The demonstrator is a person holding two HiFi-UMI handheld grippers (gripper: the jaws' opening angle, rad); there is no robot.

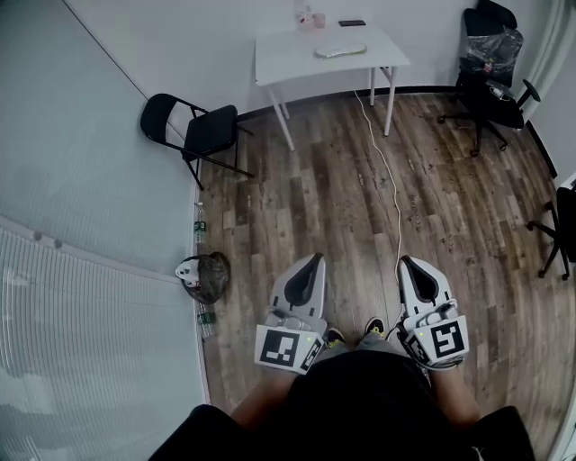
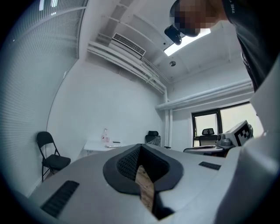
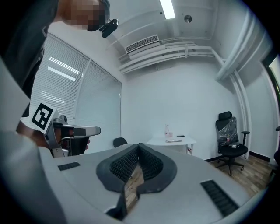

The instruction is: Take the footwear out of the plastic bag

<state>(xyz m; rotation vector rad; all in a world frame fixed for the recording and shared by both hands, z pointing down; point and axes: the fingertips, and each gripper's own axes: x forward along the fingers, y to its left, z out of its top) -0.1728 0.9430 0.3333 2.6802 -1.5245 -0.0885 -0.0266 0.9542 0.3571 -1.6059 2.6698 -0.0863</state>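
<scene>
In the head view both grippers are held side by side at waist height over the wooden floor. The left gripper (image 1: 314, 259) and the right gripper (image 1: 404, 262) are both shut with nothing between the jaws. The left gripper view shows its dark pads (image 2: 131, 162) closed together, tip at the left gripper (image 2: 140, 146). The right gripper (image 3: 138, 145) looks the same. A crumpled clear plastic bag (image 1: 491, 43) lies on the black office chair (image 1: 493, 99) at the far right, also seen as the plastic bag (image 3: 229, 129). I cannot make out any footwear in it.
A white table (image 1: 297, 56) stands at the far wall with a phone (image 1: 352, 22) and a bottle (image 1: 309, 16) on it. A black folding chair (image 1: 194, 131) is at the left. A white cable (image 1: 389, 171) runs across the floor. A dark-and-white bundle (image 1: 204, 275) lies by the left wall.
</scene>
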